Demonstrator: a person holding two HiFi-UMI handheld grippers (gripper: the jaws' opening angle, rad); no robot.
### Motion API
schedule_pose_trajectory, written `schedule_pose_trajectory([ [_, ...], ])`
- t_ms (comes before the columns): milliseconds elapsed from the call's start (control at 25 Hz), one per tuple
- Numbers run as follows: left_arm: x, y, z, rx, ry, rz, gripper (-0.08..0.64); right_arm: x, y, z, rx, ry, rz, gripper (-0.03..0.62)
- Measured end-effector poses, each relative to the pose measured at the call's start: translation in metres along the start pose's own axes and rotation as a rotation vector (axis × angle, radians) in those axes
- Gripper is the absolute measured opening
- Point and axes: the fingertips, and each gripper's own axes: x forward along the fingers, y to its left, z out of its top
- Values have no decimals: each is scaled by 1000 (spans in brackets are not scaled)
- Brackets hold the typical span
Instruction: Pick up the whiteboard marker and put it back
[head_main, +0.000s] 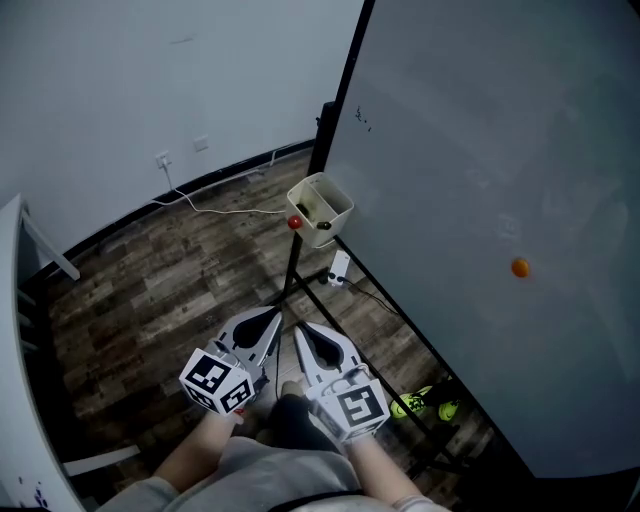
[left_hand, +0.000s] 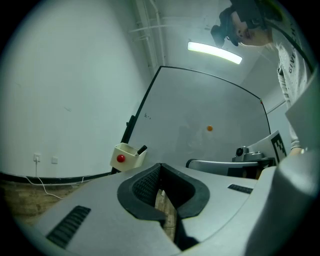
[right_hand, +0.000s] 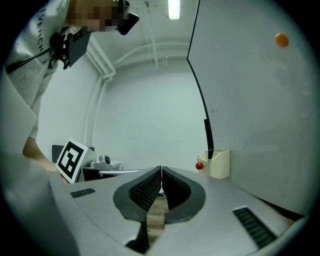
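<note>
Both hands sit low and close together in front of the body. The left gripper (head_main: 276, 316) and right gripper (head_main: 299, 329) point level toward the whiteboard (head_main: 480, 150), each with its jaws pressed together on nothing. The whiteboard marker (left_hand: 141, 149) stands in the cream holder (head_main: 322, 208) at the board's edge, well ahead of both.

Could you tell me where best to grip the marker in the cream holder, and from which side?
Probably the black end of the marker that sticks out above the rim of the cream holder, approached from above: the rest sits inside the box, which is open only on top.
</note>
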Motion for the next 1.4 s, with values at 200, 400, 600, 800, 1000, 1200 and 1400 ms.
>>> schedule_pose_trajectory([
  [200,33,19,1,-2,-2,14,15,19,-31,-6,6,36,14,20],
  [400,62,38,2,-11,1,36,15,43,-59,-1,-4,-7,26,20],
  [600,83,54,0,-14,3,57,15,59,-81,-5,-4,-4,30,20],
  [800,100,64,-4,-21,6,69,15,71,-95,-8,-15,19,44,20],
  [1000,119,69,-6,-26,8,68,15,77,-115,-11,-19,5,45,20],
  [1200,134,74,-8,-21,9,75,15,84,-133,-10,-12,-5,42,20],
  [1400,138,78,-11,-37,-3,95,15,91,-135,-19,7,13,67,20],
])
